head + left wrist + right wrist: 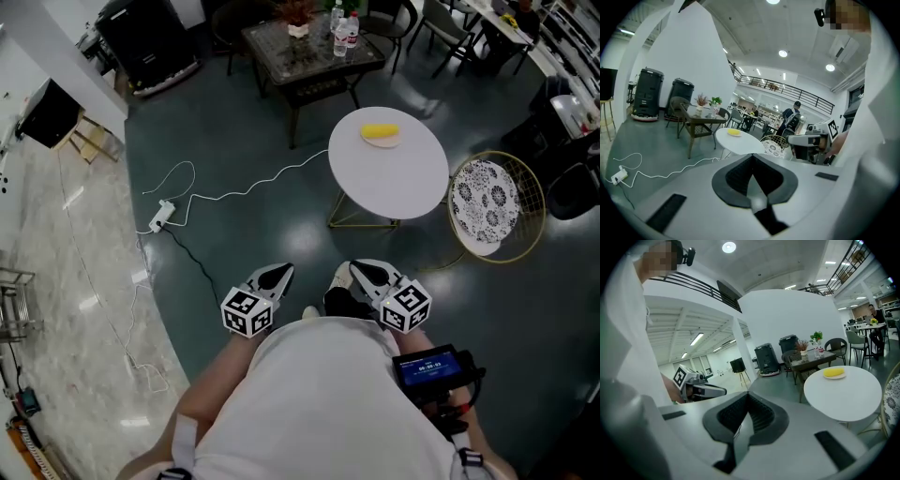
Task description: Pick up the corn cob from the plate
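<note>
The yellow corn cob [380, 132] lies on a small white plate [382, 142] at the far side of a round white table [394, 183]. Both grippers are held low, close to the person's body and well short of the table. My left gripper [279, 274] is shut with nothing in it, and my right gripper [354, 272] beside it also looks shut and holds nothing. In the left gripper view the corn cob [734, 132] is small and far beyond the closed gripper [752, 154]. The right gripper view has the corn cob [834, 372] to the upper right of the gripper [748, 393].
A gold wire chair with a patterned cushion [487, 202] stands right of the table. A dark coffee table with bottles [309, 47] is behind it. A power strip and white cable [161, 216] trail over the dark floor at left. Black bins [141, 42] stand at the back left.
</note>
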`<state>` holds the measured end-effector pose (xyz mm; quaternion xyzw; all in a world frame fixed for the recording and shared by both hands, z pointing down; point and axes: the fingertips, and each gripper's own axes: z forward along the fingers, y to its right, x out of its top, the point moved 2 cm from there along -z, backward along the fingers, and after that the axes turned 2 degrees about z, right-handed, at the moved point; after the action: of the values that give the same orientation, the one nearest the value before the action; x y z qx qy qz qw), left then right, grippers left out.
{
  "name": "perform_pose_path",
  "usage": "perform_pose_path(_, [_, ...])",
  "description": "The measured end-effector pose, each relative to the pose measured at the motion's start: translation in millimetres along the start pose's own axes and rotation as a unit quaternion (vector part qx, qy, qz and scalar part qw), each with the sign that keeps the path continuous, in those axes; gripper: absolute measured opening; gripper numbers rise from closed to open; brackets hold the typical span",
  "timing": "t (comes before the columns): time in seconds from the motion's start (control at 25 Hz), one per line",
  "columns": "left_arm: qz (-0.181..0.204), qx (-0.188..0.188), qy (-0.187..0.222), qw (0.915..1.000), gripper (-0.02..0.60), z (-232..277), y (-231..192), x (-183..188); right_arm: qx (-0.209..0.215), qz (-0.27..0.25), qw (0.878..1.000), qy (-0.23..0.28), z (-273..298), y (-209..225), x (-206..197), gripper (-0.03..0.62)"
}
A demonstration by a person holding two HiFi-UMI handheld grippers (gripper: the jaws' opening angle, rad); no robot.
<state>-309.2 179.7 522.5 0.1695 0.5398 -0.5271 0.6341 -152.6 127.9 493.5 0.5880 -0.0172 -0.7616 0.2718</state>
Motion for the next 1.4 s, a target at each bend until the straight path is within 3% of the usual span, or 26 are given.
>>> perform_pose_path(0.68, [0.029, -0.012, -0.018, 0.9994, 0.006, 125.3, -33.2, 88.9, 0.006, 0.013, 1.0, 0.018, 30.0, 120.6, 55.0, 0.008])
perform_pose_path(0.96, [0.032, -0.009, -0.032, 0.9989, 0.006, 171.0, -32.8, 114.4, 0.0, 0.07, 0.996, 0.058, 20.0, 176.1, 80.4, 0.008])
perform_pose_path(1.2, [0.044, -0.013, -0.047, 0.9978, 0.006, 206.9, -26.6, 129.3, -0.002, 0.09, 0.993, 0.078, 12.6, 212.2, 88.1, 0.008])
perform_pose_path(1.4, [0.051, -0.037, -0.076, 0.9951, 0.006, 228.1, -21.6, 134.3, -0.02, 0.128, 0.987, 0.1, 0.2, 231.2, 89.9, 0.008])
